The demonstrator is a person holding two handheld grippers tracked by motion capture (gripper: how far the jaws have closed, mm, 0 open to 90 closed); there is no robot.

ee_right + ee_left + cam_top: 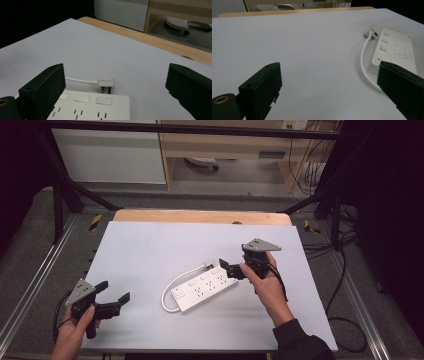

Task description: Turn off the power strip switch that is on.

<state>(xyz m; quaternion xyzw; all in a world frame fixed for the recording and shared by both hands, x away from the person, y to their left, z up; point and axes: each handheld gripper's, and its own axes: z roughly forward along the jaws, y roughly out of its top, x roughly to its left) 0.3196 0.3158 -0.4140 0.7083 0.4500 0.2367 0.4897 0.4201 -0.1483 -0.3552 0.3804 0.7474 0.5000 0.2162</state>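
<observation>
A white power strip (205, 290) lies slantwise in the middle of the white tabletop, its white cable (172, 285) looping round its near-left end to a plug (209, 265) resting beside its far edge. My right gripper (230, 268) hovers open at the strip's right end, held by a hand; in the right gripper view the strip (92, 107) and plug (106, 82) lie just below its spread jaws. My left gripper (113, 291) is open at the table's near-left corner, well apart from the strip (394, 51), nothing between its jaws.
The white sheet (150, 250) covers a wooden table whose bare edge (200, 216) shows at the back. Black frame posts (57, 205) stand at both sides. Cables (340, 270) trail on the floor to the right. Cabinets (110, 155) stand behind.
</observation>
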